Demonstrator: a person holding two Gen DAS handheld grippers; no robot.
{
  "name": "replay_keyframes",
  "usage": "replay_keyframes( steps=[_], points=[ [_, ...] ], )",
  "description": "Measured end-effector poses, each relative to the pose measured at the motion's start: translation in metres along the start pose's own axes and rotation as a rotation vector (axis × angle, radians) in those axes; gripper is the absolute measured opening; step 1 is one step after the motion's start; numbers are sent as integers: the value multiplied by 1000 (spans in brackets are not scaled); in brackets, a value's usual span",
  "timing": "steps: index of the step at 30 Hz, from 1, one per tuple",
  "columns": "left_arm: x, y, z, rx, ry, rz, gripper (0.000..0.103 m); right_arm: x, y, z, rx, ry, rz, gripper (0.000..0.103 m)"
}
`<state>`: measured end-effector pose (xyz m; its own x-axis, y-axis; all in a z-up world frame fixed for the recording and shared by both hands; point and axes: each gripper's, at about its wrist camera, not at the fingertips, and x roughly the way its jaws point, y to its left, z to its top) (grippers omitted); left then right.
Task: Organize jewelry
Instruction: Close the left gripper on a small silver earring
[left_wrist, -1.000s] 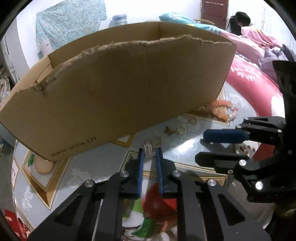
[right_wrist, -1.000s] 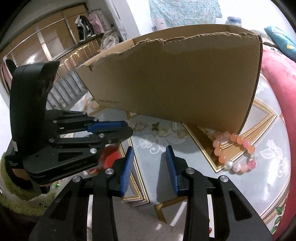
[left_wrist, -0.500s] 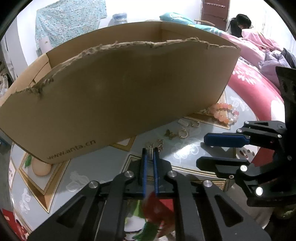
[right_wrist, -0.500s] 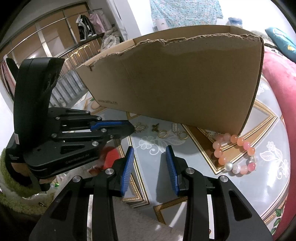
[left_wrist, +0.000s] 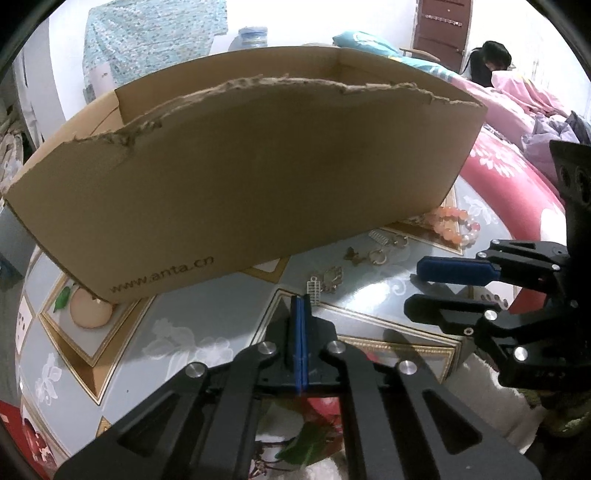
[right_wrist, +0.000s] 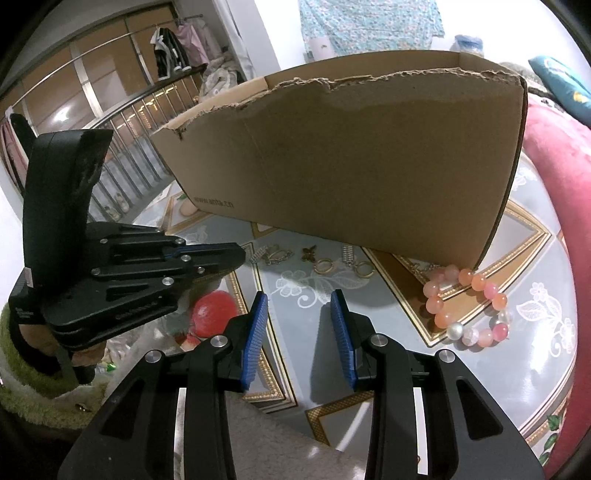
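Observation:
A torn cardboard box (left_wrist: 240, 166) stands on the patterned table; it also shows in the right wrist view (right_wrist: 351, 155). In front of it lie small jewelry pieces: a ladder-shaped silver earring (left_wrist: 314, 290), a gold pendant (left_wrist: 332, 277), a butterfly charm (right_wrist: 308, 253), gold rings (right_wrist: 325, 265) and a pink bead bracelet (right_wrist: 469, 306), also in the left wrist view (left_wrist: 452, 225). My left gripper (left_wrist: 301, 301) is shut just short of the silver earring, with nothing seen between its pads. My right gripper (right_wrist: 299, 306) is open and empty above the table.
A red quilt (right_wrist: 554, 158) lies at the table's right. A red apple (right_wrist: 214, 308) sits below the table edge. A person (left_wrist: 487, 62) sits on a bed at the far right. The table's front edge (right_wrist: 273, 402) is close to my right gripper.
My left gripper has closed from open to fully shut and pulled slightly back from the silver earring. My right gripper stays open and has barely moved.

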<state>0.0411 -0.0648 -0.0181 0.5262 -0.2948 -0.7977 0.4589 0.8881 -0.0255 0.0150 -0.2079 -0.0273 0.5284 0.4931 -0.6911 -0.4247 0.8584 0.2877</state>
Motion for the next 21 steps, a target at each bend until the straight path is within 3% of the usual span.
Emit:
replay_keyframes(
  steps=[3, 7, 14, 16, 21],
  points=[
    [-5, 1, 2, -7, -22, -14, 0, 3, 2, 1, 1, 2, 3, 33],
    [-3, -3, 7, 17, -16, -17, 19, 5, 4, 2, -2, 5, 3, 33],
    [12, -11, 11, 81, 11, -4, 19, 6, 4, 1, -3, 4, 2, 33],
    [12, -10, 12, 78, 12, -8, 8, 6, 4, 1, 0, 3, 3, 33],
    [12, -8, 12, 70, 10, -26, 7, 6, 2, 1, 5, -1, 5, 33]
  ],
)
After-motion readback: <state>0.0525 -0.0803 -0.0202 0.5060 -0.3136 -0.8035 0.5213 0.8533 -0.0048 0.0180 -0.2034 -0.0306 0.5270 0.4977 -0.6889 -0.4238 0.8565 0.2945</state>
